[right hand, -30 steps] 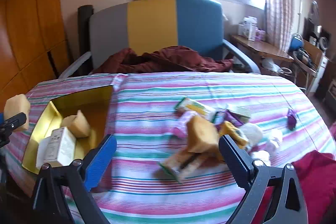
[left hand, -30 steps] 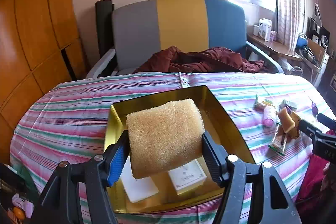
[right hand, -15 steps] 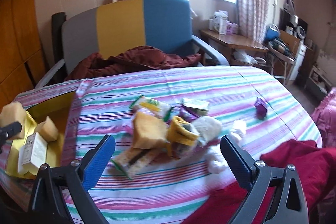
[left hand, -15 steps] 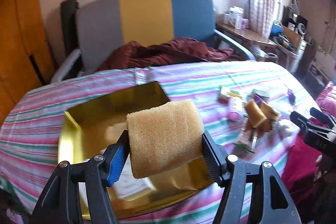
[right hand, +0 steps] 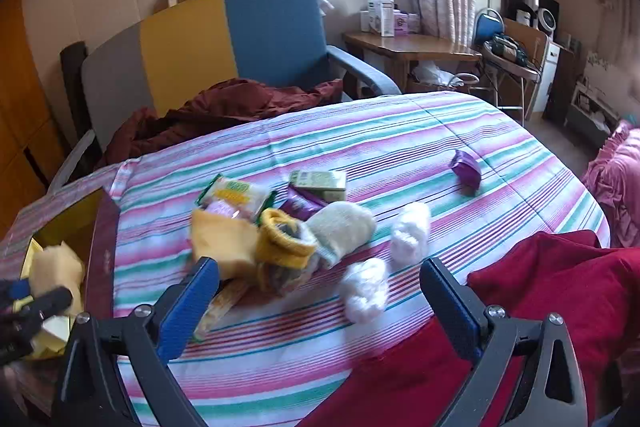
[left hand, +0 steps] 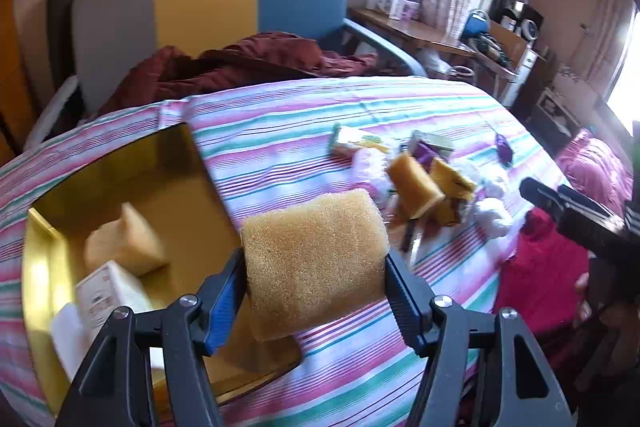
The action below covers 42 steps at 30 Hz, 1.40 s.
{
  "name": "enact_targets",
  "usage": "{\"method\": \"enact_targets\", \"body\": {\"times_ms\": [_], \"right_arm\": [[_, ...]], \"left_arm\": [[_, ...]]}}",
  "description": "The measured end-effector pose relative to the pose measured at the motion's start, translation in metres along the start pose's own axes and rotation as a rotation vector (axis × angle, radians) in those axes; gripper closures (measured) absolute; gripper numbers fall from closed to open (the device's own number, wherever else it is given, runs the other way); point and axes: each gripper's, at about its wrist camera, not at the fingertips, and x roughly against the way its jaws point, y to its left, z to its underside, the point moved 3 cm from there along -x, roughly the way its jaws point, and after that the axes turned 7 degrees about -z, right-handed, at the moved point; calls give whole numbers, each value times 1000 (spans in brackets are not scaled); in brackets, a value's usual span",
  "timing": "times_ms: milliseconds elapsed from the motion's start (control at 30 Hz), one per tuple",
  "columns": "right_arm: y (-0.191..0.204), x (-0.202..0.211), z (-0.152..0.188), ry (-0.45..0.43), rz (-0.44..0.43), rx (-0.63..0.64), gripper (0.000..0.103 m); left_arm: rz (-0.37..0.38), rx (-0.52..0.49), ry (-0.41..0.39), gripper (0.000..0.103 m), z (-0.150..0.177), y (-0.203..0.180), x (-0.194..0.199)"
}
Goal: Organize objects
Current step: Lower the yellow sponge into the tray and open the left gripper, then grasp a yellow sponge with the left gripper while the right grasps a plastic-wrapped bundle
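Observation:
My left gripper (left hand: 316,291) is shut on a tan sponge (left hand: 314,263), held above the right rim of the gold box (left hand: 44,267). The box holds another sponge (left hand: 124,247) and a white carton (left hand: 104,295). My right gripper (right hand: 316,303) is open and empty, low over the striped cloth in front of a pile: a sponge (right hand: 222,245), a yellow sock (right hand: 286,245), a cream sock (right hand: 344,227), snack packets (right hand: 236,193) and two white cotton wads (right hand: 366,291). The pile shows in the left wrist view too (left hand: 416,183).
A purple wrapper (right hand: 466,173) lies apart at the right. A red cloth (right hand: 540,307) covers the table's near right edge. A striped armchair (right hand: 208,39) with a maroon garment (right hand: 216,111) stands behind the table. A wooden desk (right hand: 412,47) stands by the window.
My left gripper has swung right with the sponge, from over the box's middle to its right rim. My right gripper has moved right and closer to the pile, still open.

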Motion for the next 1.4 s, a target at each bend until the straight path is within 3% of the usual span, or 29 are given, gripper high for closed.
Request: {"method": "enact_targets", "body": {"times_ms": [133,200,267,367,433,533,600,667,800,933,1100,1200,1400], "right_arm": [[-14,-2,-5,-15,12,-30,2],[-18,-8,-2,-4,3,-47,2],[-16,-12,-4,2,-1,-47,2],[-9,-15,-4,-3,-22,-29,2],[-4,-17,-3,3,-30,-14,2],[3,-15,-1,-7,-41,17,2],[5,-14,-1,-14,-41,24,2],[3,-13,-1,-14,-41,16,2],[2,-16,0,5,-46,0,2],[-3,-16,-1,12,-52,-22,2],[-21,-19,-2,19,-67,-117,2],[-26,-20,-3,26,-80,-150,2],[-34,-20,-6,34,-94,-193,1]], "left_arm": [[-15,1,-10,38,-3,-2,-5],[-46,26,-16,39,-4,13,2],[-87,72,-85,38,-7,43,24],[-195,149,-163,26,-14,103,44],[-300,193,-153,14,-22,145,39],[-361,221,-108,0,-16,181,28],[-392,209,-61,0,-5,190,24],[-366,256,-113,0,3,193,41],[-343,205,-114,0,7,171,41],[-177,120,-84,1,3,115,24],[-23,10,-64,2,-12,42,5],[27,-32,-43,14,-22,7,-7],[91,-35,41,22,-31,-30,-31]]}}
